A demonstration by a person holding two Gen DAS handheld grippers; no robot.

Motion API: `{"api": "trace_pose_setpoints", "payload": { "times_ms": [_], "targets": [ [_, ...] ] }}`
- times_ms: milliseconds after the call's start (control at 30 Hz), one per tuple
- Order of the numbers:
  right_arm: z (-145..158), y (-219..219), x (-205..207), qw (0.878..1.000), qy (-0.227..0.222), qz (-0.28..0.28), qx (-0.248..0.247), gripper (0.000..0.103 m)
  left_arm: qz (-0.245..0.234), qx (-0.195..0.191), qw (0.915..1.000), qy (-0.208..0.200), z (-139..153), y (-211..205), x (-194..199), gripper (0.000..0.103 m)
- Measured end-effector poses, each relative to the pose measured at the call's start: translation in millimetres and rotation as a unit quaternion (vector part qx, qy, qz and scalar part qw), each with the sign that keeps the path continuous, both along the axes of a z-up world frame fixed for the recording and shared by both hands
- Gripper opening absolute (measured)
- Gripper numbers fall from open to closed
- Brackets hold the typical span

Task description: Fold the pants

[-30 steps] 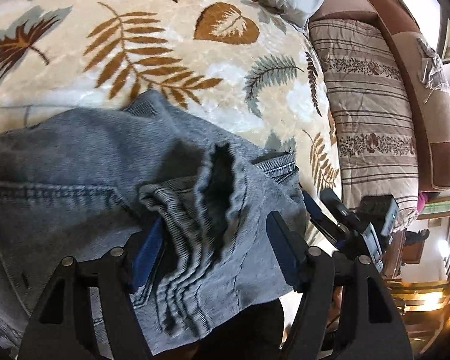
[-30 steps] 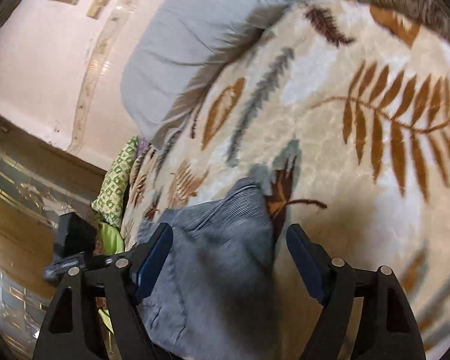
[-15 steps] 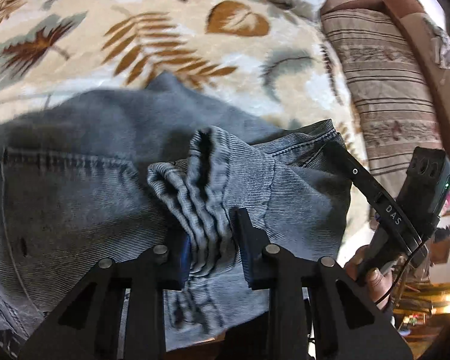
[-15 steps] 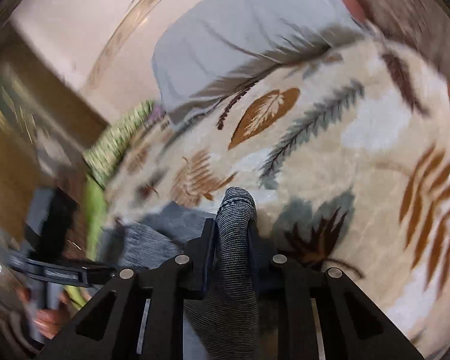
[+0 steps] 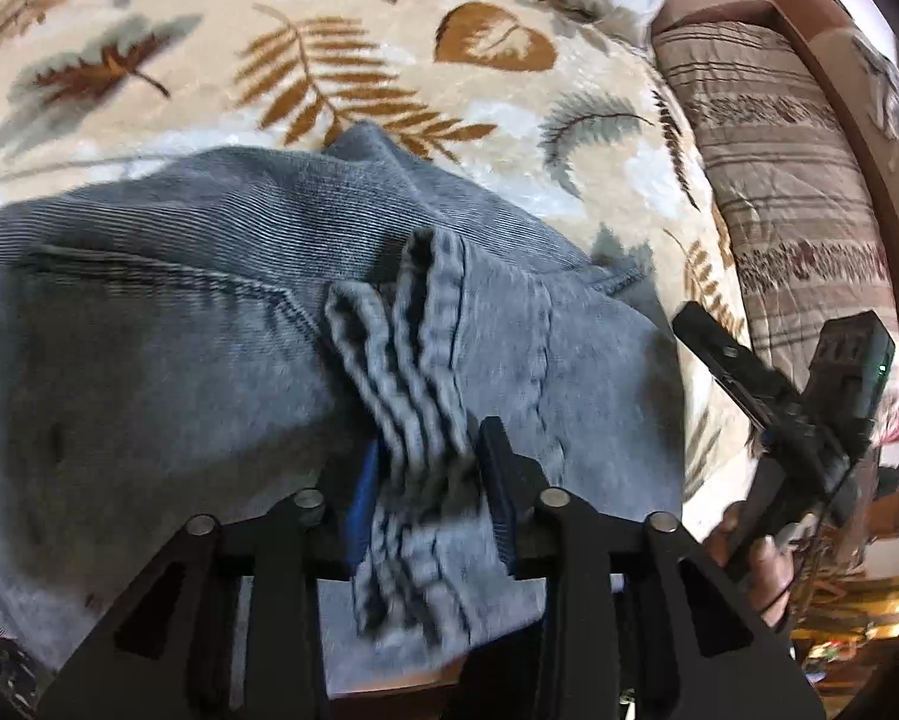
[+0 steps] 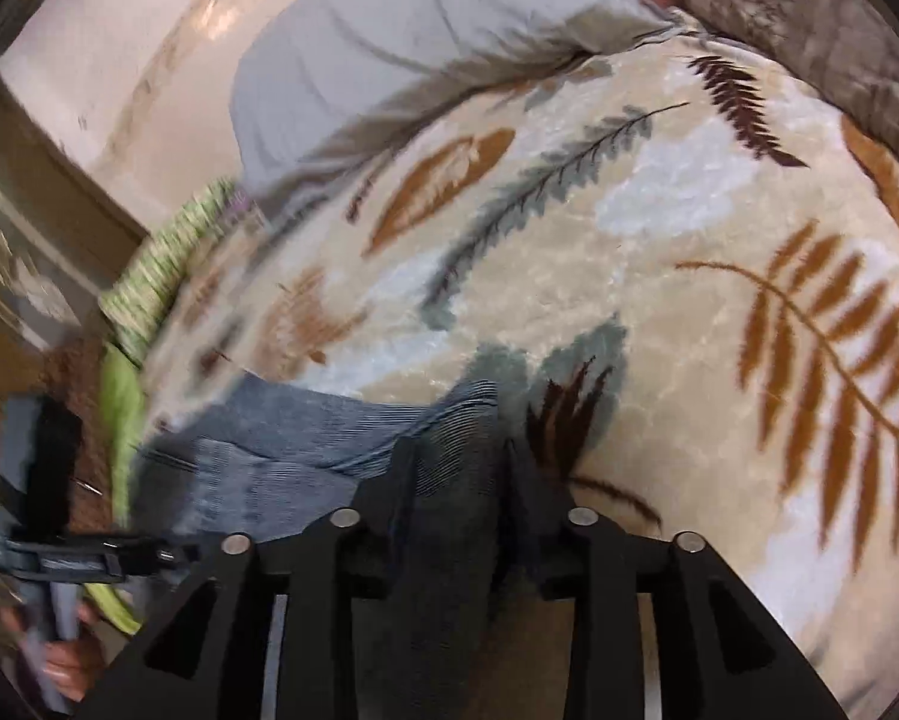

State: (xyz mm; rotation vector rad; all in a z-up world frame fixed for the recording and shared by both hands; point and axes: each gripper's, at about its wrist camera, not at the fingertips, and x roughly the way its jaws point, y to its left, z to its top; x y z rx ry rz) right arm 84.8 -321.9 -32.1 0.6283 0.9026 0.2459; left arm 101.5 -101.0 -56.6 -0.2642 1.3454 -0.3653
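Grey-blue denim pants lie on a bed with a cream leaf-print blanket. My left gripper is shut on a bunched, pleated hem of the pants. The right gripper shows at the right of the left wrist view, past the denim's edge. In the right wrist view my right gripper is shut on a fold of the pants, with more denim spreading to the left. The left gripper shows there at the lower left.
A grey-white pillow lies at the head of the blanket. A striped brown quilt and a wooden bed frame border the right side. A green patterned cloth hangs off the bed's edge.
Both grippers were open around the denim and have closed on it. The left now pinches the bunched hem; the right pinches a fold and has shifted over the blanket.
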Motion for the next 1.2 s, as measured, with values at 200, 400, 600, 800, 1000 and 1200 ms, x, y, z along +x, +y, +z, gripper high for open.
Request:
{"api": "trace_pose_setpoints", "payload": {
  "times_ms": [200,400,600,800,1000,1200],
  "targets": [
    [27.2,13.5,-51.4,0.999,-0.038,0.024,0.019,0.045,-0.021,0.012,0.9984,-0.05,27.3,-8.6,-35.8,0.044],
    [8.4,46.5,-75.7,0.998,-0.017,0.062,-0.028,0.045,-0.053,0.068,0.9961,-0.021,-12.8,-21.5,-53.6,0.052],
    [-11.3,52.5,-74.8,0.997,0.016,0.058,-0.056,0.045,-0.059,0.077,0.9944,-0.043,-14.3,-21.5,-63.0,0.054],
    [4.2,42.9,-84.3,0.999,-0.016,0.029,-0.027,0.055,-0.044,0.025,0.9978,-0.041,11.3,-2.4,-62.3,0.054],
    [14.0,31.6,-56.1,0.998,-0.039,0.002,-0.049,0.068,-0.032,0.037,0.9956,-0.08,35.2,-13.6,-25.4,0.057],
    [-17.4,40.6,-30.6,0.996,0.015,0.007,-0.083,0.068,-0.03,0.096,0.9943,-0.037,-9.2,-33.3,6.7,0.058]
  ]
}}
